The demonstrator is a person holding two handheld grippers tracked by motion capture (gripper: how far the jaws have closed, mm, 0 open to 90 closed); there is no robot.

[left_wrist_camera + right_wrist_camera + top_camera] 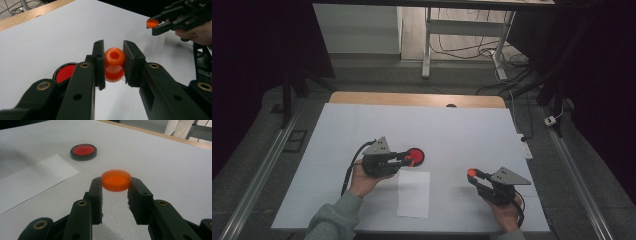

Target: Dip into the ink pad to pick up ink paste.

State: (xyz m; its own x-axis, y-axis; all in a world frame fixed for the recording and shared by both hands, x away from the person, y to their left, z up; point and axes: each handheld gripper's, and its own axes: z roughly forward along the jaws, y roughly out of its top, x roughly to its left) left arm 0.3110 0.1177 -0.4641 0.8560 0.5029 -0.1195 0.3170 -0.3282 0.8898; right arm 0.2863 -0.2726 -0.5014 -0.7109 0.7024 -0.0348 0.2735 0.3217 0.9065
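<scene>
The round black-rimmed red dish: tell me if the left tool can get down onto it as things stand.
Probably yes: the round black-rimmed red dish lies uncovered just beyond the left tool, but its jaws already grip an orange knob-shaped piece.

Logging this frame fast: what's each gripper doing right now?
Left gripper: shut on the orange spool-shaped piece.
Right gripper: shut on the orange round cap.
</scene>
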